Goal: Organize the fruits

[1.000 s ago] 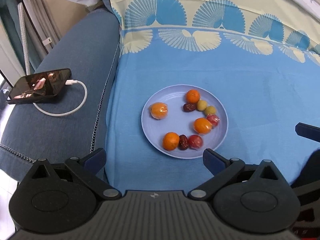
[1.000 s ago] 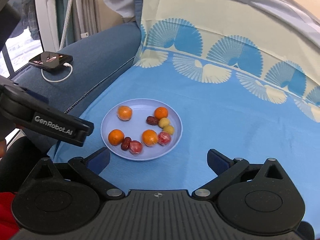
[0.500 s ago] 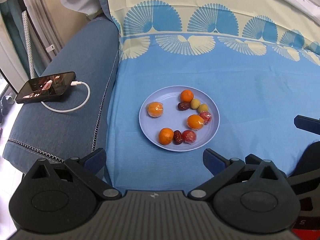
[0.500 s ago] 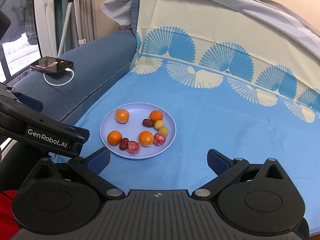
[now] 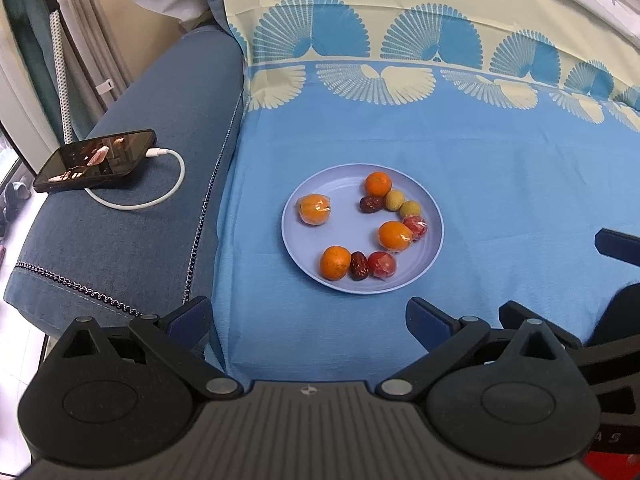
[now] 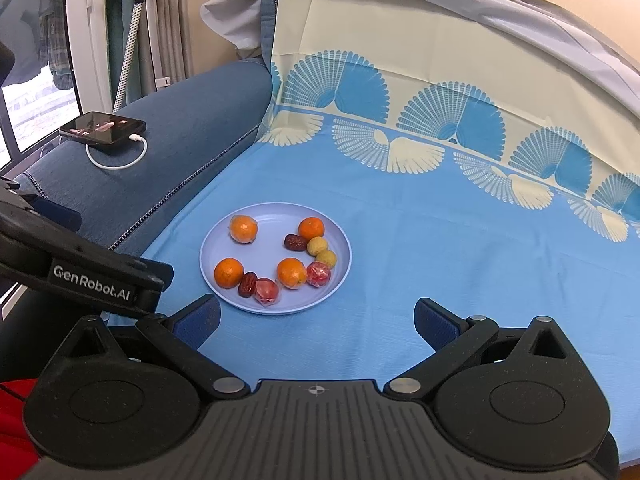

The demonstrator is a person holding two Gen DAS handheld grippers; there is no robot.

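A: Where are the fruits?
B: All on the round pale-blue plastic plate: four oranges, two dark dates, two yellow-green balls, two wrapped red fruits, loosely mixed.
A: Sorted?
B: Gathered, not grouped by kind; that fits early or late.
A: Tools?
B: Left tool and right tool both spread wide, empty, short of the plate.

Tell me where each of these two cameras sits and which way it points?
Left wrist view: rides the left claw, looking down at the round pale-blue plate of fruit; own open fingers below.
Right wrist view: rides the right claw, facing the plate from lower and further right; the left claw's black arm crosses it.
Shared: plate, black phone on the blue denim armrest.
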